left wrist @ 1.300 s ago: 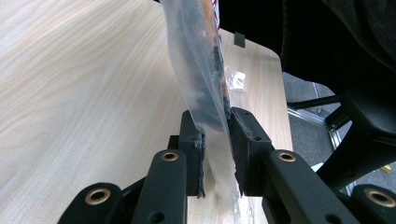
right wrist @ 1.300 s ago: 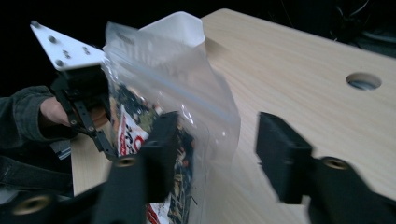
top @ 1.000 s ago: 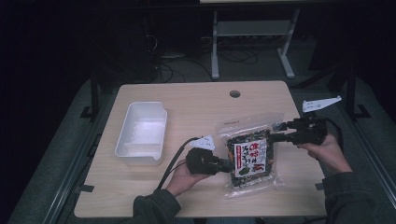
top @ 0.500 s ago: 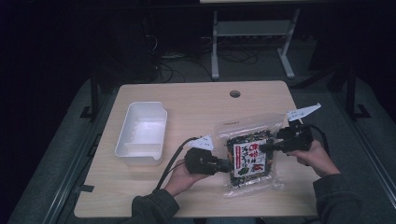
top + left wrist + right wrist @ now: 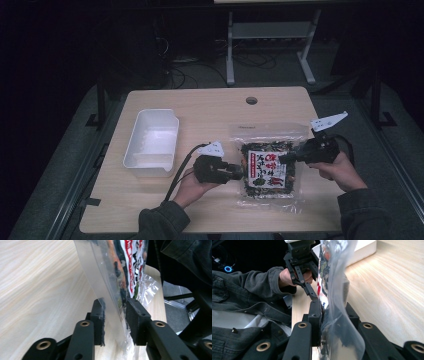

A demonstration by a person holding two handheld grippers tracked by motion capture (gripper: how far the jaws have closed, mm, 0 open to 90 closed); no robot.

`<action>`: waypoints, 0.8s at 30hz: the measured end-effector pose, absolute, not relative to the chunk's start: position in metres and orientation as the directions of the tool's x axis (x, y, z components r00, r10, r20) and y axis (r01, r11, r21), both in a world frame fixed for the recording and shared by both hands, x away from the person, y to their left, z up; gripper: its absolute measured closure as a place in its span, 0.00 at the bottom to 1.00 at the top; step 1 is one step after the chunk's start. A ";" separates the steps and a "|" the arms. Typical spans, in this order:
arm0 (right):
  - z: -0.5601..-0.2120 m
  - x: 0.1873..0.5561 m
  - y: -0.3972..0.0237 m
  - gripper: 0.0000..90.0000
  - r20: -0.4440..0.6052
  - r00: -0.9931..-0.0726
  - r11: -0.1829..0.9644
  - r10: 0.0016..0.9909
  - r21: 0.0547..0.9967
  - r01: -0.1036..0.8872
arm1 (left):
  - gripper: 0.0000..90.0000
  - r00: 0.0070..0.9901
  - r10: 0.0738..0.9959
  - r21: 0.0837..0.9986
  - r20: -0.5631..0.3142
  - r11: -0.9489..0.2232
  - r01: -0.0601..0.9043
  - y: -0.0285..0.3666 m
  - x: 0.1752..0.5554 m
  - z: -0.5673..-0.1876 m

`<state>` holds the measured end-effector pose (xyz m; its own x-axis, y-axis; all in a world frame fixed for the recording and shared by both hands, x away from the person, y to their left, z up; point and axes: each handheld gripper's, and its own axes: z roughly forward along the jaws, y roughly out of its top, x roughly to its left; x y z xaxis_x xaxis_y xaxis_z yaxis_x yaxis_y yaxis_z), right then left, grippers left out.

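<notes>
A clear snack bag (image 5: pixel 270 167) with a red and white label lies on the wooden table (image 5: pixel 210 110). My left gripper (image 5: pixel 239 172) meets the bag's left edge from the left. In the left gripper view its jaws (image 5: pixel 115 305) have just been opening and stand apart, with the bag's clear film (image 5: pixel 105 282) running loosely between the pads. My right gripper (image 5: pixel 286 159) comes in from the right. Its jaws (image 5: pixel 332 310) have just been closing, and the bag (image 5: pixel 337 290) is bunched tight between the pads.
A white rectangular tray (image 5: pixel 152 142) stands at the left of the table, clear of both hands. A round cable hole (image 5: pixel 251 100) sits near the far edge. Cables trail from both grippers. Dark floor and a metal stand lie beyond the table.
The right gripper moved in and down from the bag's upper right corner onto its right side and narrowed its jaws. The bag straightened. The left hand stayed put.
</notes>
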<state>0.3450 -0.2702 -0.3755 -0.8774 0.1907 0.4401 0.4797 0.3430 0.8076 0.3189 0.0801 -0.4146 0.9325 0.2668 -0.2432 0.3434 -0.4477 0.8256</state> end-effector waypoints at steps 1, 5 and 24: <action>-0.374 0.344 -0.271 0.82 0.430 -0.880 0.332 0.200 0.815 0.474 | 0.68 0.929 0.284 0.827 -0.235 -0.444 0.345 0.082 0.319 -0.414; -0.371 0.342 -0.275 0.82 0.412 -0.880 0.311 0.237 0.826 0.470 | 0.64 0.926 0.297 0.825 -0.234 -0.443 0.351 0.086 0.320 -0.412; -0.349 0.338 -0.276 0.83 0.349 -0.824 0.209 0.447 0.855 0.475 | 0.51 0.930 0.338 0.804 -0.142 -0.509 0.308 0.109 0.308 -0.403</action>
<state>0.3376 -0.2760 -0.3487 -0.8239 0.4467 0.3489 0.4751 0.2086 0.8548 0.3084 0.1095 -0.4027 0.9302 0.3384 -0.1420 0.3078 -0.5086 0.8041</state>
